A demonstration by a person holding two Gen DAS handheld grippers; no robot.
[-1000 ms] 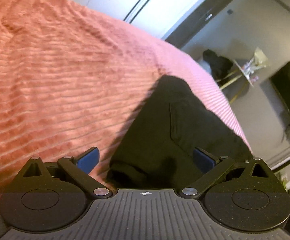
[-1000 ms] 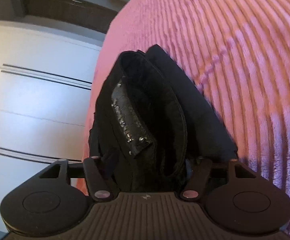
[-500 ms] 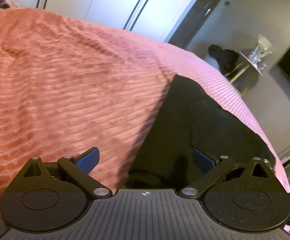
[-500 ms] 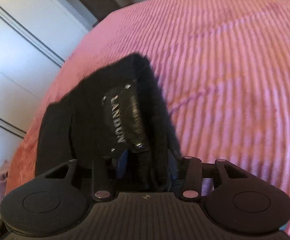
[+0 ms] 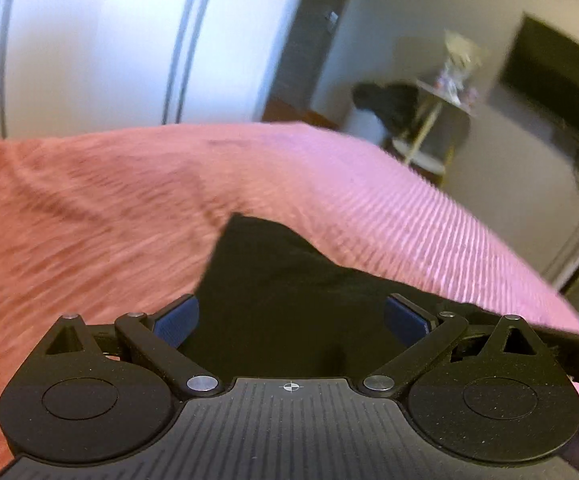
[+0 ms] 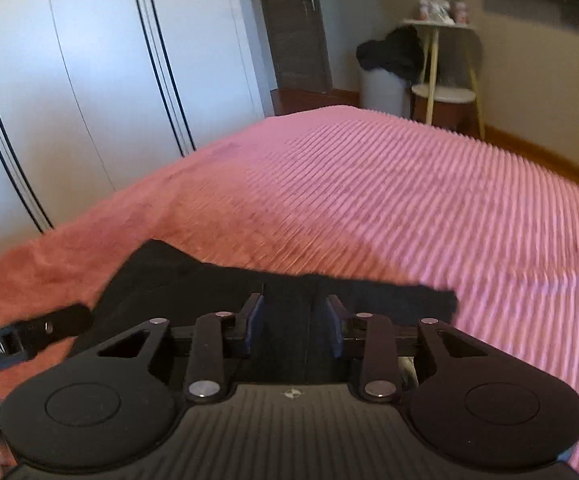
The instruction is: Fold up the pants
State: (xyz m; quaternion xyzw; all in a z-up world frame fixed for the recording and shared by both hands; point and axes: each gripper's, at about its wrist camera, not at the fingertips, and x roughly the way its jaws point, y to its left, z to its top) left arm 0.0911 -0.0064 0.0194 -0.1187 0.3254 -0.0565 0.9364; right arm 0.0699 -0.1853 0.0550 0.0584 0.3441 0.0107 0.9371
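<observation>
Down on the pink ribbed bedspread (image 6: 409, 200) lie the black pants (image 5: 281, 280), a dark folded mass close under both cameras, one corner of the fabric pointing away across the bed. In the right wrist view the pants (image 6: 209, 284) spread left and right of the right gripper (image 6: 294, 322), whose jaws stand fairly narrow and are closing, with black cloth in the gap between the blue pads; whether the pads press on it cannot be told. The left gripper (image 5: 291, 318) has its jaws spread wide, the pants lying between and beneath them, untouched by the pads. Beyond the bed stand white wardrobe doors (image 6: 89, 80), a dark door (image 6: 297, 20) and a small side table (image 6: 441, 60).
</observation>
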